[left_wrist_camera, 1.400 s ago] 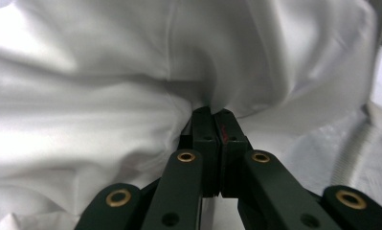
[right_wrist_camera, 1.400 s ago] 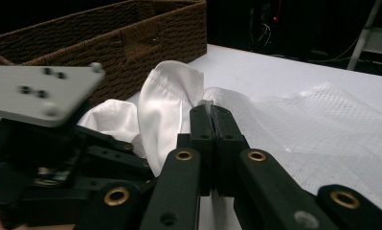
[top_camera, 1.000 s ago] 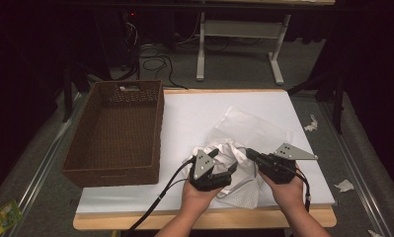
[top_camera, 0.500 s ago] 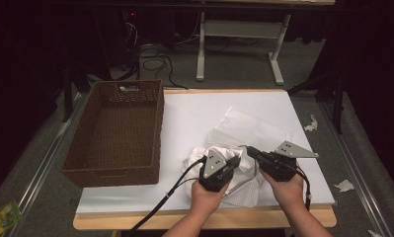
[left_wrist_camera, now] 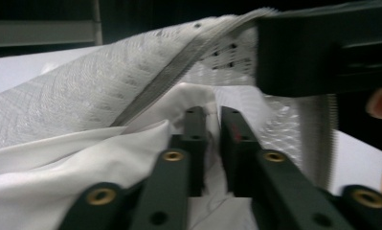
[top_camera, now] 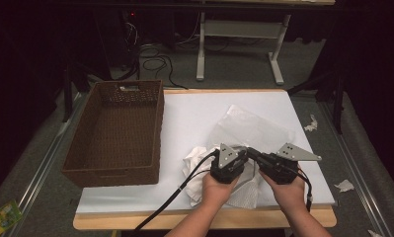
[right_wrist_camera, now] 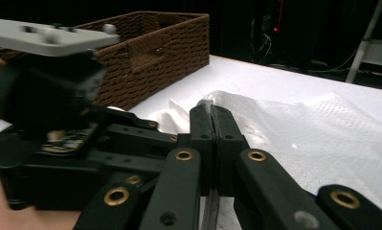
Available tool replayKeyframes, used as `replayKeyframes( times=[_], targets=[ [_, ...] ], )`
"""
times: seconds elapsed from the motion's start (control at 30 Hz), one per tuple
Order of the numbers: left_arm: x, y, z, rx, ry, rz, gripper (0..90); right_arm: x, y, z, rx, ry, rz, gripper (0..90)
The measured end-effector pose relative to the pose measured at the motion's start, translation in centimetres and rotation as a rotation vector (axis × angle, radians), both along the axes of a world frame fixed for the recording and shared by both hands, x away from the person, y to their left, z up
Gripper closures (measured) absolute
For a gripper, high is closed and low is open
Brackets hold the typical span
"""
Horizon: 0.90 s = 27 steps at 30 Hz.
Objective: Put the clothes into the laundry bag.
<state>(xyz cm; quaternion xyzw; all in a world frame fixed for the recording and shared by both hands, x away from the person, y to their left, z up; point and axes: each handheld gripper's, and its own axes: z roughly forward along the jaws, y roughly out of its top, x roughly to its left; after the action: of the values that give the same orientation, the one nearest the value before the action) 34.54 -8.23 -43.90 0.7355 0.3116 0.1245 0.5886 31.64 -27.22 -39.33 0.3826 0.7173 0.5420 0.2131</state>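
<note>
While both hands work close together at the near edge of the table (top_camera: pixel 194 113), we see the left gripper (top_camera: pixel 234 159) and the right gripper (top_camera: pixel 255 154) almost nose to nose over a heap of white fabric. The thing in hand is a white mesh bag (top_camera: pixel 256 131), lying on the right half of the tabletop with its near end lifted toward the grippers. In the right gripper view, the right gripper (right_wrist_camera: pixel 212 125) has its jaws pressed tight on the bag's zippered edge (right_wrist_camera: pixel 210 108), the grey tape running straight down between them, while the mesh (right_wrist_camera: pixel 318 143) spreads away to the right across the table.

Over in the left gripper view, the left gripper (left_wrist_camera: pixel 212 129) has its jaws nearly together, a thin fold of white cloth (left_wrist_camera: pixel 83 163) pinched in the narrow gap. That cloth sits under the raised mesh (left_wrist_camera: pixel 93 100), whose grey zipper band slants up across the view, right at the bag's mouth. From the high view, more of the white cloth (top_camera: pixel 197 160) bunches to the left of the hands, spilling toward the table's front edge.

Off to the left stands the brown woven basket (top_camera: pixel 155 123), well apart from the bag, its long side just beside the cloth heap.
</note>
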Motion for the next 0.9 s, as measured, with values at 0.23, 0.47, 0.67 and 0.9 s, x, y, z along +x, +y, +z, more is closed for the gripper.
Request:
replayKeyframes(
  times=[0.23, 0.47, 0.67, 0.9],
  targets=[
    [-1.5, 5.1, 0.5, 0.026, -0.118, 0.103, 41.9, 0.1, -0.5, -0.1, 0.006, 0.003, -0.011, 90.0],
    [0.9, 7.1, -2.0, 0.14, 0.027, 0.178, 17.5, 0.2, 0.0, -0.2, -0.004, 0.005, -0.001, 90.0],
    [1.0, 7.4, -2.8, 0.097, 0.046, 0.144, 61.1, 0.4, 0.0, -0.4, -0.006, 0.013, -0.006, 90.0],
    [-3.0, 7.0, -1.7, 0.063, -0.066, 0.086, 80.2, 0.5, 0.1, -0.5, -0.005, 0.016, -0.011, 90.0]
  ],
)
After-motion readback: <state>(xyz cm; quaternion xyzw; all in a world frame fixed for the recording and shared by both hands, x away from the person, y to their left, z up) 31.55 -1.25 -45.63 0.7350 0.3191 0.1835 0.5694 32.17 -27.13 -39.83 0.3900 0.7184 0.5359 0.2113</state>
